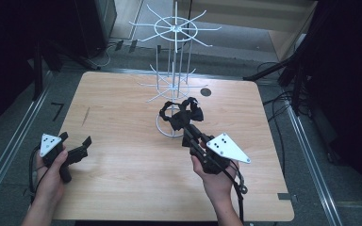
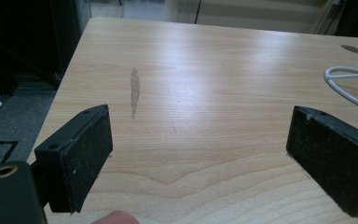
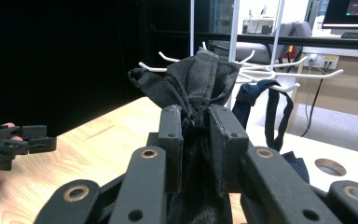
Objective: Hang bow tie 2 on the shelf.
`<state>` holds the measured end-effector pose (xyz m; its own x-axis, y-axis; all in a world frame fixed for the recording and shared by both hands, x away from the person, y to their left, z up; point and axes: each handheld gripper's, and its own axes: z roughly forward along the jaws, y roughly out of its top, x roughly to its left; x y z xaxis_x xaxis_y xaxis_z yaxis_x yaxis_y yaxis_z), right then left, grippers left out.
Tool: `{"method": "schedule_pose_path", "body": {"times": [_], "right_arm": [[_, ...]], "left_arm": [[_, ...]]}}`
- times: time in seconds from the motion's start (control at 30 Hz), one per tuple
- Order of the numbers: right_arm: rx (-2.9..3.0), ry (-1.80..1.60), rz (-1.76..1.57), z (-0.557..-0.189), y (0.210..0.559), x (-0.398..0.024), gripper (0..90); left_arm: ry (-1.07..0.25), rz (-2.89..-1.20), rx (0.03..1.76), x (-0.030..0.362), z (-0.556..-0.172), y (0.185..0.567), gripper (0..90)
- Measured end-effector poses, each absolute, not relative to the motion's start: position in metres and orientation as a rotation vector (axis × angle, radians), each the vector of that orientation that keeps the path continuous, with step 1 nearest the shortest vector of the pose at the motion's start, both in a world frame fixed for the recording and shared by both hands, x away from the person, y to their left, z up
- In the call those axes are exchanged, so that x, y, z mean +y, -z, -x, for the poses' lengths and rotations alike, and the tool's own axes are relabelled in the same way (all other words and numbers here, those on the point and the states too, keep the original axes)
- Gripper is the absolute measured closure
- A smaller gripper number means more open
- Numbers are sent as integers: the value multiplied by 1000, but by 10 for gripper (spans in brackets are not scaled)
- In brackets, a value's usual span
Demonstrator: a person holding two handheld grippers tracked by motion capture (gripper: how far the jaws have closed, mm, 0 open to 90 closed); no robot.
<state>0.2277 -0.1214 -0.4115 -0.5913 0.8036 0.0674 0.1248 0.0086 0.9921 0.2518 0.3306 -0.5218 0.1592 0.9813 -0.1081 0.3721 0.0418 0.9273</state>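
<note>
Right tool (image 1: 185,126) clamps black cloth (image 3: 196,88) by white rack (image 1: 173,70) — left tool (image 1: 75,141) spread wide, w/ nothing.

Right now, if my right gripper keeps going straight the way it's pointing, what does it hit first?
Probably the white wire rack; the right gripper, shut on black fabric, points at its hooks, though depth is unclear.
</note>
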Motion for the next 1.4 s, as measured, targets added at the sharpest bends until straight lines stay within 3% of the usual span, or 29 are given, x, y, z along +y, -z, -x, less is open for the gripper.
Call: {"method": "schedule_pose_path", "body": {"times": [1.4], "right_arm": [[1827,-1562,-1121,-261,453,-124,770]], "left_arm": [[-816,-1504,1365,329,-252,522,73]]}}
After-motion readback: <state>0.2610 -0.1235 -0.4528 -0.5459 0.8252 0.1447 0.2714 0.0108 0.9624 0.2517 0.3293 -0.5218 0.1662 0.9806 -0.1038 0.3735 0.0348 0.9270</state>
